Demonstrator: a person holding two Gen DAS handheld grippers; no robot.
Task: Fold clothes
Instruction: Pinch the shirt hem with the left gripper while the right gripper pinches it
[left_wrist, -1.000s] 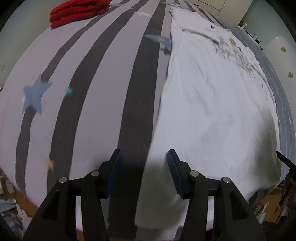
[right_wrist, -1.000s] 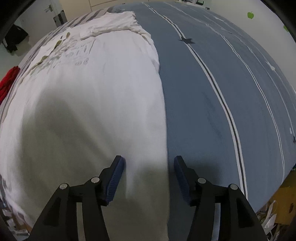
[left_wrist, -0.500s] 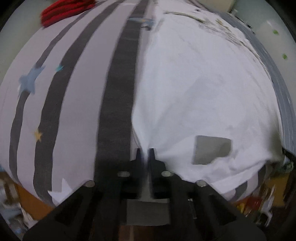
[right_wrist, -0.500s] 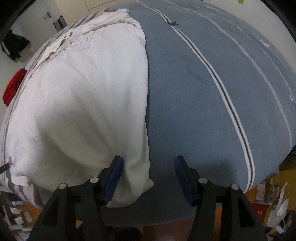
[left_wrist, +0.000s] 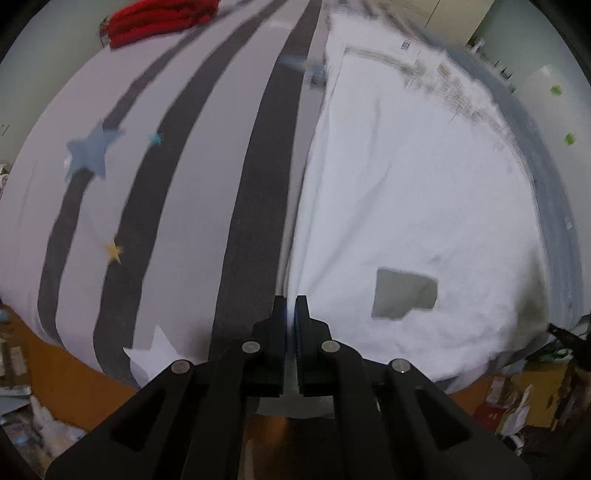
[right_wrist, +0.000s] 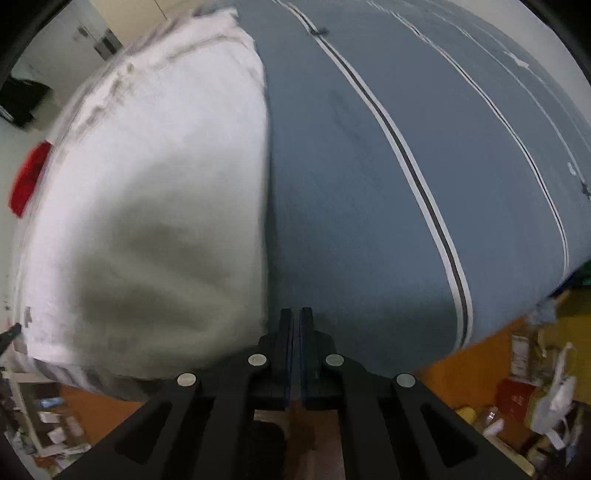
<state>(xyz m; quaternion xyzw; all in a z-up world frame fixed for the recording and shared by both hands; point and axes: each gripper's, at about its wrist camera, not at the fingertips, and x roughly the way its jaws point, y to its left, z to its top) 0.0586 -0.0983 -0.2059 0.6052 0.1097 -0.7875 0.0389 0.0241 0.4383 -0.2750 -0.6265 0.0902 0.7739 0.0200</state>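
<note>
Now we clench both the left gripper (left_wrist: 290, 301) and right gripper (right_wrist: 295, 314) on the white shirt's (left_wrist: 406, 206) near corners, spread across the striped bed (left_wrist: 177, 206).

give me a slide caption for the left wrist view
Left tongs shut on the near corner of a white garment spread over a striped, star-printed bedcover, red clothes stacked behind.

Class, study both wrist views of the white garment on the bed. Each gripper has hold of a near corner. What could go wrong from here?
1. Both the left gripper and right gripper pinch only the white garment at its hem edge, so thin fabric may slip out as it is lifted.
2. The far end looks bunched, so a fold could come out crooked.
3. The garment lies at the bed edge, so a dropped corner could fall to the cluttered floor.
</note>
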